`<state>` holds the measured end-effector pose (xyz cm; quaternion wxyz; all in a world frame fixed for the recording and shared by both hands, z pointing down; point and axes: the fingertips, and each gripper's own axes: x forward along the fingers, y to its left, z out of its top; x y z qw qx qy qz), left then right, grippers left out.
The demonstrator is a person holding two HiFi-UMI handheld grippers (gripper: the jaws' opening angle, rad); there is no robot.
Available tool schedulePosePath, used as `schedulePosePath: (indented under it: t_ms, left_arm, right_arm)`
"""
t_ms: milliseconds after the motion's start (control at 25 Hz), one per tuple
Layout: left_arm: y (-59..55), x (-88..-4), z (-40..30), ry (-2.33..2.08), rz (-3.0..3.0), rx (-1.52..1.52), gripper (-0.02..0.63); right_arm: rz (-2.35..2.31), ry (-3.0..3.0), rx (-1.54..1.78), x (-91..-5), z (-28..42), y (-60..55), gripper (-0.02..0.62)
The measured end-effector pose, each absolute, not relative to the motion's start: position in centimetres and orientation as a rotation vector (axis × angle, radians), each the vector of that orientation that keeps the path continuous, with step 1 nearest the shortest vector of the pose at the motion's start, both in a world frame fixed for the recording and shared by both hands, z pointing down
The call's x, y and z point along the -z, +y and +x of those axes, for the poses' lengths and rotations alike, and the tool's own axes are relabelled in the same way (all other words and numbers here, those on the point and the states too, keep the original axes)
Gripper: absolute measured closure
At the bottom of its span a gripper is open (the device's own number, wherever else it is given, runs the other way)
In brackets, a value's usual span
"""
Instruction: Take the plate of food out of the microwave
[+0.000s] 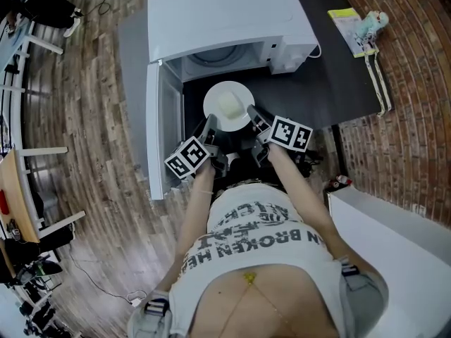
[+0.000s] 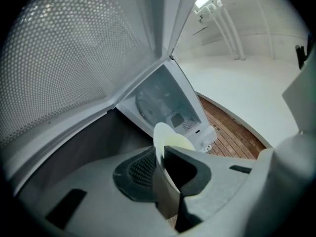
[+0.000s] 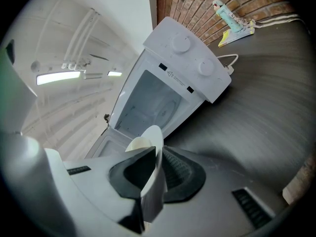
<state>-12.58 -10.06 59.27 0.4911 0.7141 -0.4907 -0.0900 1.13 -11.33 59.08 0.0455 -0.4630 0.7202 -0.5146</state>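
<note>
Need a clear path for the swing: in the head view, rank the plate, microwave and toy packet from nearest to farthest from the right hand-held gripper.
1. The plate, its right rim clamped in the right hand-held gripper.
2. The microwave, just beyond the plate.
3. The toy packet, far off at the upper right.

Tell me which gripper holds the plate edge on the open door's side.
The left gripper, clamped on the plate rim beside the open door; the right gripper grips the opposite rim.
</note>
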Motion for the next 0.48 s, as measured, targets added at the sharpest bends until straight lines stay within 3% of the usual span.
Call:
schedulePosePath:
  t_ms: [480]
  left_arm:
    - [-8.4, -59.4, -12.6, -1.198, 1.745, 0.209, 0.549]
  right_arm:
    - [-1.402, 2.178, 1.579, -59.3, 1.2, -9.6, 0.555]
